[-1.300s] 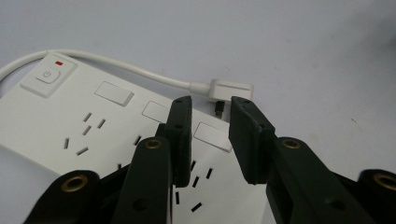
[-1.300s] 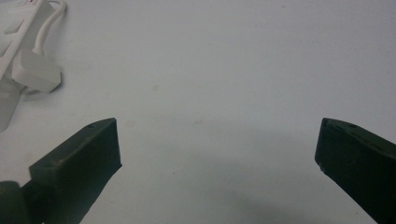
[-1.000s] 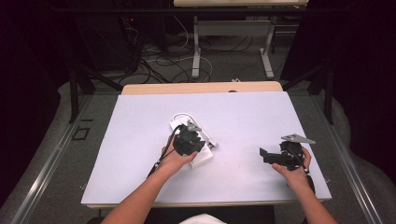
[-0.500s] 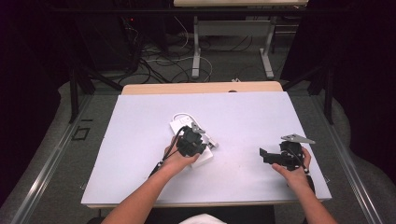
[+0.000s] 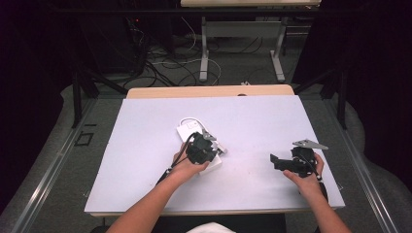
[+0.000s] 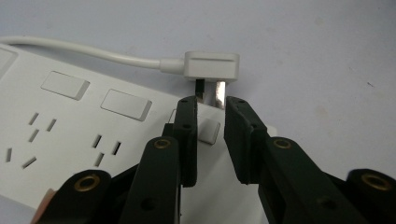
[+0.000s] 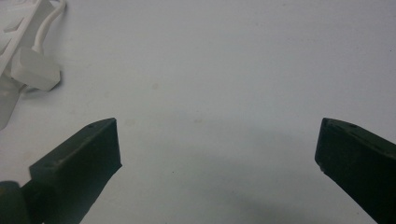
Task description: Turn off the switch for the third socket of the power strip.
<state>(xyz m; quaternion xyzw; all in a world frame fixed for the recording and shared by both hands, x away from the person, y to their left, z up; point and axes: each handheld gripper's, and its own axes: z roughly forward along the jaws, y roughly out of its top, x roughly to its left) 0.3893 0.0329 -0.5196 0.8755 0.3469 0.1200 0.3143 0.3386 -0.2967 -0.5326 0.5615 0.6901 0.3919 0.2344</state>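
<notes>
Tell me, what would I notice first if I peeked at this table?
First you would spot the white power strip on the near left-middle of the white table, with its white plug lying beside it at the end of a white cord. The left gripper hangs right over them, its black jaws a little apart with the plug's metal prongs just past their tips. Off to the right, the right gripper waits over bare table with its jaws spread wide.

The left gripper (image 6: 211, 140) holds its jaws a narrow gap apart over a white power strip (image 6: 70, 135). Just beyond the fingertips (image 6: 188, 105) lies a white plug (image 6: 212, 64), prongs pointing toward them, its cable (image 6: 79, 49) trailing left. The tips seem just short of the prongs.
</notes>
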